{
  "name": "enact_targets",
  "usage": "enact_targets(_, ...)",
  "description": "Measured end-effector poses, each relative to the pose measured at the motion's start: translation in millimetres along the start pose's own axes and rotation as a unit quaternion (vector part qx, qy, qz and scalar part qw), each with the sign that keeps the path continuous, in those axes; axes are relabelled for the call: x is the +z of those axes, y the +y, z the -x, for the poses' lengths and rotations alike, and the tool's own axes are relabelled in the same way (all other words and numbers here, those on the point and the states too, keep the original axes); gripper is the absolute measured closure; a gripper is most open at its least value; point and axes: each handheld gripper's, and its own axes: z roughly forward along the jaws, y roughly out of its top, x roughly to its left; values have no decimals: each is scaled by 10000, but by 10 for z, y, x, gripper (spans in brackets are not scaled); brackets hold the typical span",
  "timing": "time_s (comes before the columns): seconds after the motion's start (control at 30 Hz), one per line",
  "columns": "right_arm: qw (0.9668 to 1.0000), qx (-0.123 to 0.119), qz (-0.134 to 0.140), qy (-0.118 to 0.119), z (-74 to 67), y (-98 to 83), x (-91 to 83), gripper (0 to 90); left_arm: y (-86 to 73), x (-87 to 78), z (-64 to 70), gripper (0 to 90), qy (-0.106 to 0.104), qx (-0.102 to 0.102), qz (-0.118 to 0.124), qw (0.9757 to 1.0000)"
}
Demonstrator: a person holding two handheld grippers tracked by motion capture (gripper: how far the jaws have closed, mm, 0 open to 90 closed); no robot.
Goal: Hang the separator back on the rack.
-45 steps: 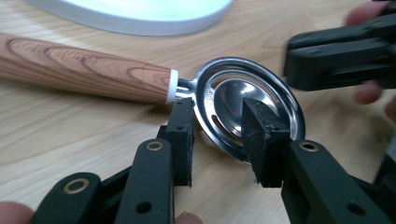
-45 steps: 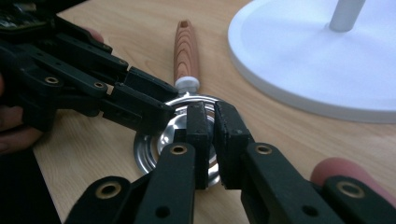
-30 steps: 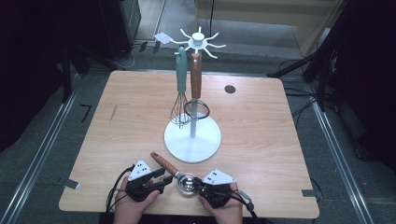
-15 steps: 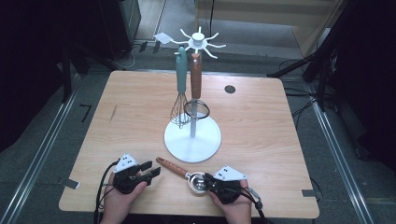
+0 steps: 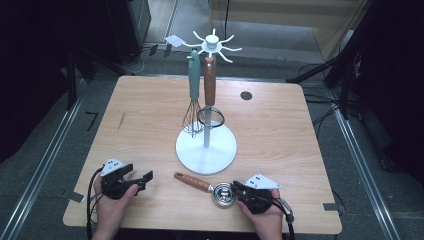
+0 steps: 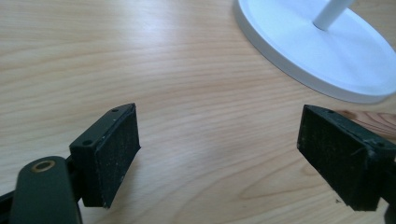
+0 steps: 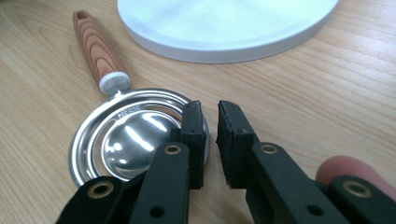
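Note:
A metal skimmer (image 5: pixel 222 193) with a wooden handle (image 5: pixel 192 181) lies flat near the table's front edge. My left gripper (image 5: pixel 144 181) is to its left, apart from it. Its jaws have just been opening and now stand wide, open over bare wood (image 6: pixel 217 126), with the handle's tip (image 6: pixel 373 122) past the right jaw. My right gripper (image 5: pixel 238 189) is at the skimmer's bowl (image 7: pixel 135 135). Its jaws have just been opening to a narrow gap (image 7: pixel 209 109) with nothing in it. The left jaw hides part of the rim.
A white utensil stand (image 5: pixel 205 150) occupies the middle of the table (image 5: pixel 300 150), with a teal-handled whisk (image 5: pixel 193 80) and a brown-handled utensil (image 5: pixel 209 82) hanging from it. Its base (image 7: pixel 224 28) is close behind the skimmer. A dark round hole (image 5: pixel 245 95) marks the back right.
My left gripper has let go of the skimmer's handle, opened and moved left. My right gripper has shifted right with the skimmer's head.

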Motion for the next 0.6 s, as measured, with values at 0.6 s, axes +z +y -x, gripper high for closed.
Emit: enact_targets(0.6,9997,14,32,-254,205,-39,-144,800,-6,-151,-481,9,427,-298,149,9985)
